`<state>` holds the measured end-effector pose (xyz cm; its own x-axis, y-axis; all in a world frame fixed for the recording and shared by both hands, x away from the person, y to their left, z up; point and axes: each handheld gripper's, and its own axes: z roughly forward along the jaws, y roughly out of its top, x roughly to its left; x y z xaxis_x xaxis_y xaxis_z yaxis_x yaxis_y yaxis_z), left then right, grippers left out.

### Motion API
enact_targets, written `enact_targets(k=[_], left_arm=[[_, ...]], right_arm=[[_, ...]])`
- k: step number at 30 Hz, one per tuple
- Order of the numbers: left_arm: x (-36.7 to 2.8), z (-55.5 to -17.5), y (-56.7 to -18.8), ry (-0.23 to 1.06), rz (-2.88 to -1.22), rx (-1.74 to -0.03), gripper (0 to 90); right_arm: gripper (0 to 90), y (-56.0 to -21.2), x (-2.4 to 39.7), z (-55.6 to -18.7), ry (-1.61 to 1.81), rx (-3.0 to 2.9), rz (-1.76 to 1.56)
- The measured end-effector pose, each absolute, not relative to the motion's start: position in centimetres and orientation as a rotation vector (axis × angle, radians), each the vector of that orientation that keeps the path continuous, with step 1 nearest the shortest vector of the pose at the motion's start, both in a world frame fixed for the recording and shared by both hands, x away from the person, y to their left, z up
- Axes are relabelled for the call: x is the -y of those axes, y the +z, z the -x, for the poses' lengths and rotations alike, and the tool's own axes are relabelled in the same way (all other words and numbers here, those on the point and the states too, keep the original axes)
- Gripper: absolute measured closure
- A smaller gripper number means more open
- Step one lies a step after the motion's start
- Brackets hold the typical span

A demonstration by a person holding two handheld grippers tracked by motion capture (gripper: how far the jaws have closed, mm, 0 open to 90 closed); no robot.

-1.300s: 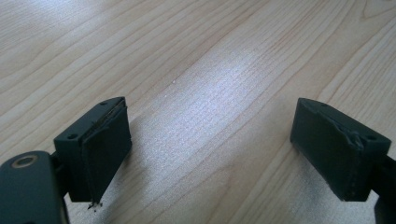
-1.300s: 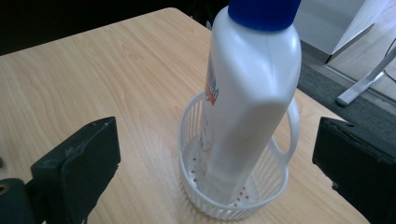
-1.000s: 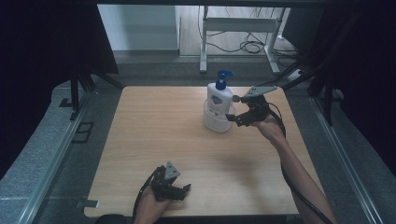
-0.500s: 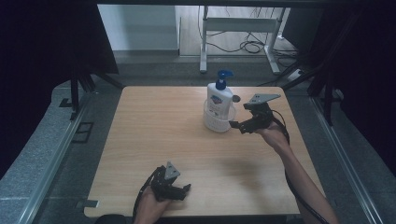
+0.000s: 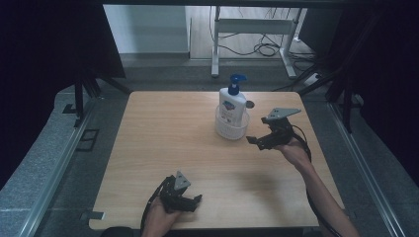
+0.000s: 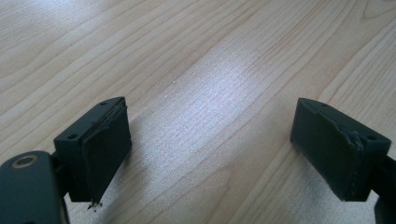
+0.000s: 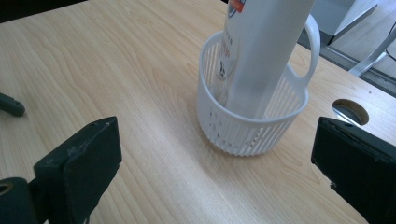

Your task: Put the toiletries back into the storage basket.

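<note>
A white pump bottle [image 5: 232,104] with a blue pump head stands upright in a small white slotted basket [image 5: 231,129] at the back middle of the wooden table [image 5: 163,133]. My right gripper [image 5: 257,143] is open, just right of the basket and apart from it. In the right gripper view, the basket [image 7: 243,126] and bottle [image 7: 264,51] stand ahead between the wide-apart jaws of my right gripper [image 7: 215,172]. My left gripper [image 5: 193,203] rests open near the front edge. In its own view, my left gripper [image 6: 210,154] has bare wood between its jaws.
A round cable hole [image 7: 350,111] lies in the tabletop behind the basket. The basket has a loop handle [image 7: 314,42] on its far side. A white desk frame [image 5: 252,29] and cables lie on the floor beyond the table.
My right gripper has drawn back from the bottle toward the person and a little to the right. The bottle stays in the basket. The left gripper has not moved.
</note>
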<state>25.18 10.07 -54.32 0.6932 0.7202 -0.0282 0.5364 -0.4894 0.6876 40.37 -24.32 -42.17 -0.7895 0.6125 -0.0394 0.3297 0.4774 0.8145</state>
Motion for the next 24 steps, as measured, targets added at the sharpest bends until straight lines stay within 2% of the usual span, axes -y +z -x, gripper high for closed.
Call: enact_targets(k=[24], left_arm=[[-10.0,-25.2,-54.3,0.345,-2.211,-0.961,11.7]], right_arm=[[1.3,-46.0,27.3,-36.6,1.168,-2.399,-0.850]])
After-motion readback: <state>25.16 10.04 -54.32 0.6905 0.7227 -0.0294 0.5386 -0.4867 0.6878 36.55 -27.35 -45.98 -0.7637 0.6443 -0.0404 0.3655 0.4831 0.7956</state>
